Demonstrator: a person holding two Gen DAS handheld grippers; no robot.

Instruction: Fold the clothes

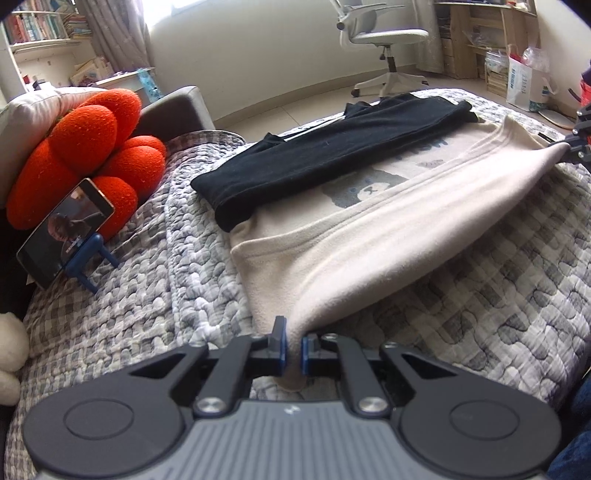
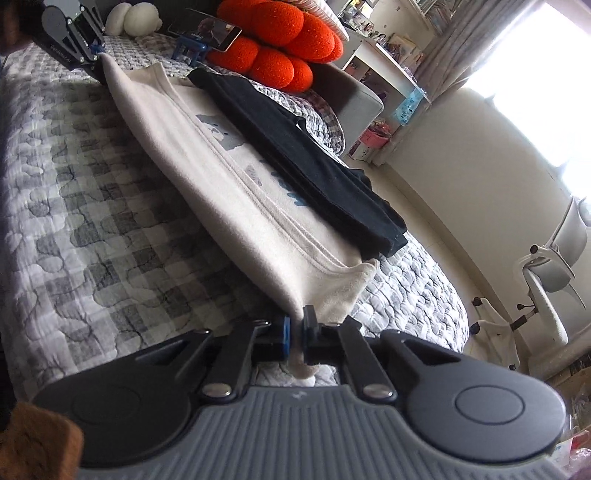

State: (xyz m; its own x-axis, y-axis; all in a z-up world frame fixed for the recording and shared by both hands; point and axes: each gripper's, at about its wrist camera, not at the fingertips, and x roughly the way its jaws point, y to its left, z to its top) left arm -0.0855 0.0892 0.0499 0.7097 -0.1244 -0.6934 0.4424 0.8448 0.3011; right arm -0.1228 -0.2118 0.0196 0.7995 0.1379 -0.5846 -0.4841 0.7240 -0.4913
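Observation:
A beige sweatshirt (image 1: 325,251) with a grey bear print lies spread on the checked quilt (image 1: 480,314). Across its far side lies a folded black garment (image 1: 325,155). My left gripper (image 1: 293,343) is shut on one near corner of the sweatshirt, and the cloth rises taut from its pads. In the right wrist view my right gripper (image 2: 294,332) is shut on the other corner of the sweatshirt (image 2: 221,177), beside the black garment (image 2: 295,155). Each gripper also shows in the other's view: the right gripper (image 1: 574,147) at the far right, the left gripper (image 2: 92,51) at the top left.
An orange flower cushion (image 1: 92,147) and a phone on a blue stand (image 1: 66,229) sit at the bed's left. A white plush (image 2: 133,16) lies near them. A white office chair (image 1: 384,40) stands on the floor beyond the bed, with shelves and bags around it.

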